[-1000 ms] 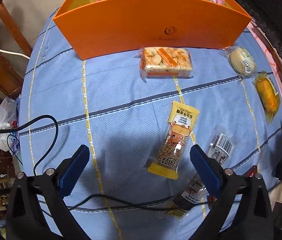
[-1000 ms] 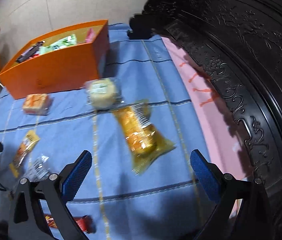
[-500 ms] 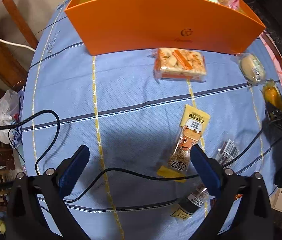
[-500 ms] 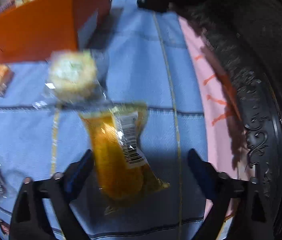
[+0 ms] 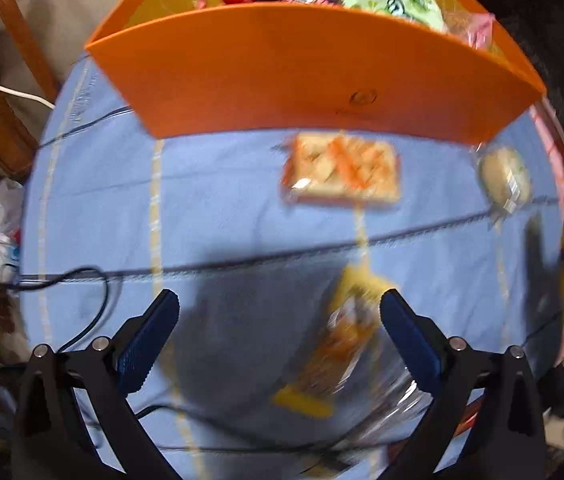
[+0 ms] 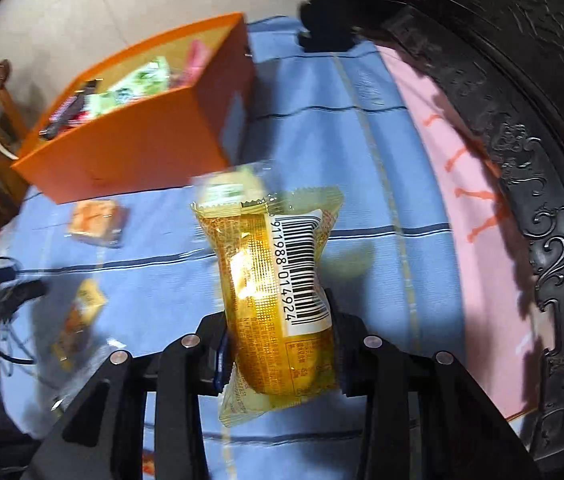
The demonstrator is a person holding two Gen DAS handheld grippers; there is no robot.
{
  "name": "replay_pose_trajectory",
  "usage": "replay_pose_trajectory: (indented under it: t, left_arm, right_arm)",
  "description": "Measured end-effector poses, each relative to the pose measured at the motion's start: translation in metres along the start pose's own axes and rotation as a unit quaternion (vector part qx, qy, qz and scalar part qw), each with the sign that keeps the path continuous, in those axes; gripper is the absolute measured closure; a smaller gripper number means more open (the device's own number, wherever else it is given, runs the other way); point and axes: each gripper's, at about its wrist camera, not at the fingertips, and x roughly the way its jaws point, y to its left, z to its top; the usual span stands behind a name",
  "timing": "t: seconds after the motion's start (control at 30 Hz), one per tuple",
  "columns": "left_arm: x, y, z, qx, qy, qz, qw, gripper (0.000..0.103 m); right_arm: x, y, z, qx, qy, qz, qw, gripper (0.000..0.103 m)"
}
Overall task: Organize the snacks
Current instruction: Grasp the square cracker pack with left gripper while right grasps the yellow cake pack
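- Gripping the yellow snack packet, my right claw has just been closing, and its jaws now press on the packet's lower half from both sides.
- The packet stands up out of the claw, barcode side toward the camera, lifted clear of the blue striped cloth on the surface.
- Just behind its top edge lies a pale round cake in clear wrap.
- Farther back and to the left stands the orange box, already holding several snacks.
- An orange-and-white cracker pack lies on the cloth near the box's front wall.
- My left claw hangs with its jaws wide apart and nothing between the pads.
- Below it, toward the right finger, lies a long yellow-ended snack bar, blurred.
- A black cable trails over the cloth by the left finger.
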Motion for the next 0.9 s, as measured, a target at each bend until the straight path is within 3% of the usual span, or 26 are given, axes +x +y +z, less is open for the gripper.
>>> replay_pose_trajectory:
  t: [0.33,0.6,0.63,0.7,0.73,0.8,0.9]
  left_arm:
    - [0.036,-0.038,0.047,0.004,0.017,0.015,0.9997,0.004]
    - [0.071,-0.037,0.06,0.002,0.05,0.041,0.9979,0.004]
    - [0.07,-0.033,0.059,-0.004,0.043,0.035,0.9984,0.009]
    - [0.065,-0.028,0.057,-0.005,0.02,0.028,0.9994,0.03]
    - [0.062,-0.026,0.055,-0.004,0.015,0.027,0.9995,0.05]
    - [0.057,-0.019,0.052,-0.011,0.018,0.017,0.9996,0.068]
    - [0.049,-0.007,0.04,-0.01,0.013,0.004,0.9999,0.079]
  right_arm:
    - [0.016,0.01,-0.009,-0.009,0.027,0.052,0.998,0.064]
    - [0.012,0.018,-0.001,-0.027,0.016,0.088,0.996,0.064]
    - [0.012,0.02,0.001,-0.03,0.015,0.091,0.995,0.064]
    - [0.011,0.025,0.003,-0.037,0.016,0.097,0.995,0.064]
    - [0.012,0.027,0.005,-0.041,0.017,0.098,0.994,0.064]
    - [0.013,0.033,0.007,-0.047,0.018,0.102,0.994,0.064]
    - [0.013,0.043,0.01,-0.057,0.022,0.108,0.992,0.064]
